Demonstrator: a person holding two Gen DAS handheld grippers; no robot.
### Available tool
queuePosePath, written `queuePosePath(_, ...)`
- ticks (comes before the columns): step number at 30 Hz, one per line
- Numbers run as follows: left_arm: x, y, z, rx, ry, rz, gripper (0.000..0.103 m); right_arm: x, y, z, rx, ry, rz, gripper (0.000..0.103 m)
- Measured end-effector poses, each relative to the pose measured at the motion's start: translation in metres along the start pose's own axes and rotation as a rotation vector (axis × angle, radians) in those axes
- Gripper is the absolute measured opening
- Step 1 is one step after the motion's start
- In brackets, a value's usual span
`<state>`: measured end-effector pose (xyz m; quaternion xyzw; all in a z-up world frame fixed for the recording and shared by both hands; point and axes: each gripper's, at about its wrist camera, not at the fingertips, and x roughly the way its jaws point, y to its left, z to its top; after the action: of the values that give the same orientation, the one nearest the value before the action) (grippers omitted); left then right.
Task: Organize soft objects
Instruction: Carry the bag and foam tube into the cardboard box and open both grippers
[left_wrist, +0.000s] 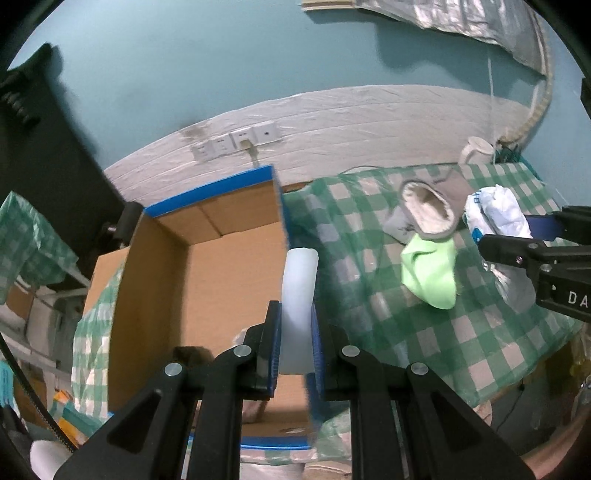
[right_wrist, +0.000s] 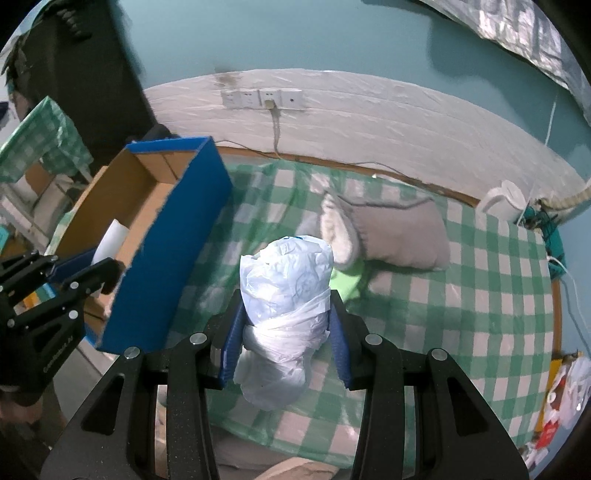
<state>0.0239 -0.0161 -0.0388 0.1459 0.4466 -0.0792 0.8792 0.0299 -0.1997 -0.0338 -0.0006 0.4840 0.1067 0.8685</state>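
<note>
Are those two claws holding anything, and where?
Left gripper clamps a white foam piece at its lower end. Right gripper squeezes a bundled plastic bag around its middle.

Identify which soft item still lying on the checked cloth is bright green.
The green cloth, folded and tucked under the grey slipper's open end; the slipper is grey with white fleece lining.

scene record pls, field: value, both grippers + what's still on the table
left gripper: shut on white foam block, held over the open cardboard box with blue outside
right gripper: shut on bundled white plastic bag, above the green-and-white checked tablecloth
still on cloth: grey fleece-lined slipper; lime green cloth partly under the slipper
box contents: mostly bare cardboard floor; something pale near the front, unclear
background: white wall sockets
</note>
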Motion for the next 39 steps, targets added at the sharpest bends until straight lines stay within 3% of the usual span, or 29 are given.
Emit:
queuePosePath(21, 0.014, 0.09, -0.024, -0.166, 0.037, 0.079, 0.015, 0.027, 0.113, 0.045, -0.172, 0.016, 0.096, 0.041)
queuePosePath(34, 0.045, 0.13, -0.045, -0.248, 0.104, 0.092, 0.015, 0.058, 0.159, 0.048, -0.243, 0.069, 0.146, 0.041)
queuePosePath(39, 0.051, 0.132, -0.048, -0.235, 0.118, 0.116, 0.019, 0.065, 0.173, 0.048, -0.267, 0.084, 0.173, 0.043)
